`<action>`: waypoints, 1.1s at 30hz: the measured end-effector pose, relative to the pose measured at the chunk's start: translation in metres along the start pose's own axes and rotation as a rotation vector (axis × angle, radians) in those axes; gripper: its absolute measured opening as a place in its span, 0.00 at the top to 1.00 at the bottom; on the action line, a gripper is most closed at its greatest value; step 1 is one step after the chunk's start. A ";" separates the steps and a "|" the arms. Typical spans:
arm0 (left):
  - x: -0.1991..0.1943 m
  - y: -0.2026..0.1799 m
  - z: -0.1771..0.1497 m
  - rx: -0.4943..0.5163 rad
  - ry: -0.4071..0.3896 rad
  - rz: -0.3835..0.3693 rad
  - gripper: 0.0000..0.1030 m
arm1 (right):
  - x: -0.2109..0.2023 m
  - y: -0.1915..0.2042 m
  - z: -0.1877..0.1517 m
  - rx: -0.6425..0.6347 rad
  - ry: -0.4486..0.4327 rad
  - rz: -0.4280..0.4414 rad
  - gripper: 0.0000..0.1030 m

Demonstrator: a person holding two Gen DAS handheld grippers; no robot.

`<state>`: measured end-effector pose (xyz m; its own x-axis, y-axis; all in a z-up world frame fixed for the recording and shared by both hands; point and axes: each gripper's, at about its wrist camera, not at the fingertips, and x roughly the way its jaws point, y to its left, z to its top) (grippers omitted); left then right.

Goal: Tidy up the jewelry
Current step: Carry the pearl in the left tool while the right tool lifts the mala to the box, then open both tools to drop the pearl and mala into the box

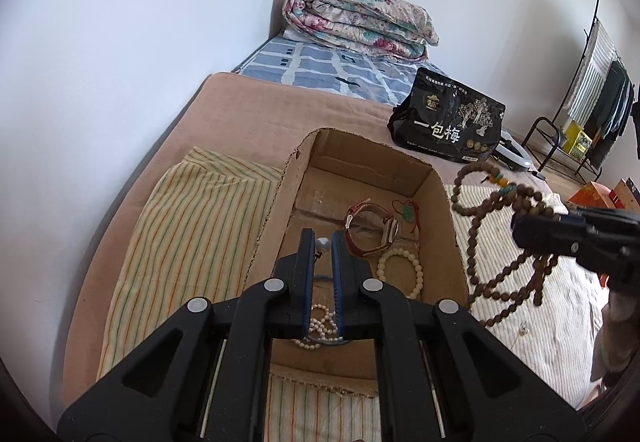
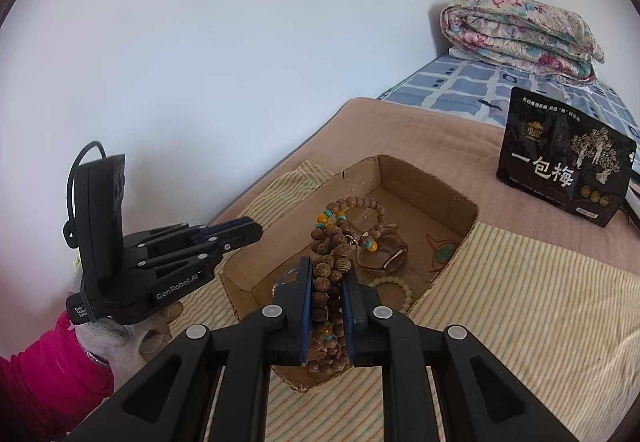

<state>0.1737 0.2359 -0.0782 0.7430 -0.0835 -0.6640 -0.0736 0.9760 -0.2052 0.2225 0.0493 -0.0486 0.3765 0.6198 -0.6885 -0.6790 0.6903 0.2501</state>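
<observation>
Beads [image 2: 329, 274] between right claw [image 2: 327, 270] pads, above box [image 2: 440, 186]

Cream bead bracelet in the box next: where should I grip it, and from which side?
Judging by its pose, take the cream bead bracelet from above, one finger inside the ring, one outside, pinching the arc nearest you. It lies flat on the cardboard box floor; the far arc sits close to the watch.
</observation>
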 end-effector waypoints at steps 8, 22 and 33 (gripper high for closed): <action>0.017 -0.006 0.002 0.019 0.027 0.016 0.94 | 0.024 0.004 -0.009 0.003 0.043 0.012 0.89; 0.017 -0.007 0.001 0.013 0.021 0.044 0.63 | 0.018 0.006 -0.009 -0.038 0.024 -0.030 0.44; 0.002 -0.021 0.003 0.032 -0.001 0.047 0.63 | 0.001 0.001 -0.014 -0.047 0.009 -0.056 0.40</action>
<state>0.1785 0.2161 -0.0728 0.7402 -0.0368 -0.6714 -0.0872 0.9848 -0.1501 0.2128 0.0453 -0.0585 0.4095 0.5769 -0.7068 -0.6855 0.7057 0.1789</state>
